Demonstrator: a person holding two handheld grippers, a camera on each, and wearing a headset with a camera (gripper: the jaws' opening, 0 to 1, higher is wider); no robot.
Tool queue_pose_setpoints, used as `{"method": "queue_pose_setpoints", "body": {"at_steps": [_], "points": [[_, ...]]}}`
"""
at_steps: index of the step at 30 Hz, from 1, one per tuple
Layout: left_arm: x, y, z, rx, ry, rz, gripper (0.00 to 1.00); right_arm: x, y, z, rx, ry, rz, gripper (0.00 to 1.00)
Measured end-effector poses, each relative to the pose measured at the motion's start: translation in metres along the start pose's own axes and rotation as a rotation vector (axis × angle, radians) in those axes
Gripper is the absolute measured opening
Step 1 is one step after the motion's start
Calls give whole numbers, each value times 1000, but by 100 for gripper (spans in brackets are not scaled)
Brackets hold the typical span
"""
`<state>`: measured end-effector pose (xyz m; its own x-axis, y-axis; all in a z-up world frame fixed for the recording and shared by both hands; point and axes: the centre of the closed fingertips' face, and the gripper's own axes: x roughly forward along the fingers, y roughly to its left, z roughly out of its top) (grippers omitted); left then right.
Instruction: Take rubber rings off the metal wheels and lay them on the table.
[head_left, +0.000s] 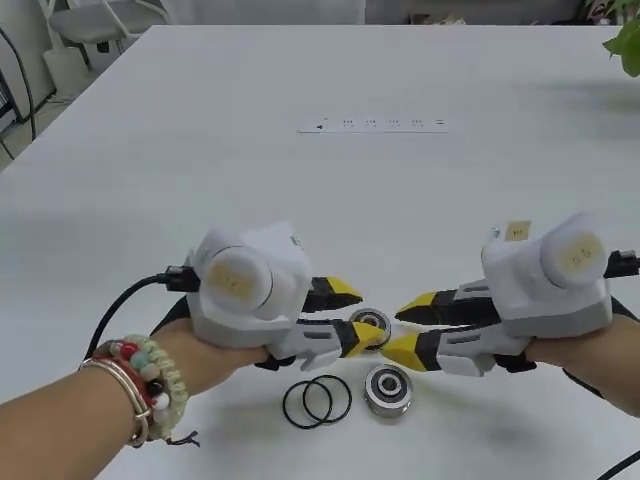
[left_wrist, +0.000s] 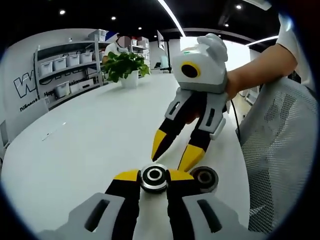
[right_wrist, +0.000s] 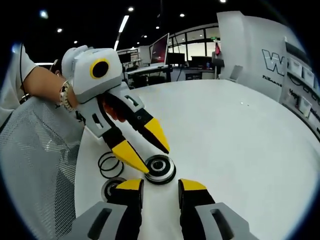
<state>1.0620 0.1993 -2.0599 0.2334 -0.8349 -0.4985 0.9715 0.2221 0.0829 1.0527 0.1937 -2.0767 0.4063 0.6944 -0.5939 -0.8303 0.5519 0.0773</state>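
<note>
Metal wheel (left_wrist: 154, 178) between inward-pointing left gripper (head_left: 362, 314) jaws

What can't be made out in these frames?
- Wheel between the left tool's tips: head view, a yellow tip covers its edge; whether it is bare is unclear.
- Second wheel: right gripper view, the right tool's own jaw covers part.
- White strip far up the table: head view, too small to identify.

Left gripper (left_wrist: 153, 175) apparently clamps wheel (left_wrist: 154, 180); right gripper (left_wrist: 170, 161) spread nearby.
</note>
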Motion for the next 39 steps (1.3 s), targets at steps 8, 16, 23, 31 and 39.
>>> {"method": "queue_pose_setpoints", "body": {"at_steps": [8,16,23,31,39], "points": [[4,0,-3,-25,18,5,9,1,-1,2,10,-11,-9,25],[3,2,-3,-50,13,10,8,6,2,2,22,-12,-2,24],[3,2,-3,-49,9,9,8,7,3,1,-2,-7,-3,21],[3,1,-2,-41,10,11,8,4,3,0,-32,0,9,16],[3,1,-2,-40,7,13,8,4,3,-1,-31,4,14,15]]}}
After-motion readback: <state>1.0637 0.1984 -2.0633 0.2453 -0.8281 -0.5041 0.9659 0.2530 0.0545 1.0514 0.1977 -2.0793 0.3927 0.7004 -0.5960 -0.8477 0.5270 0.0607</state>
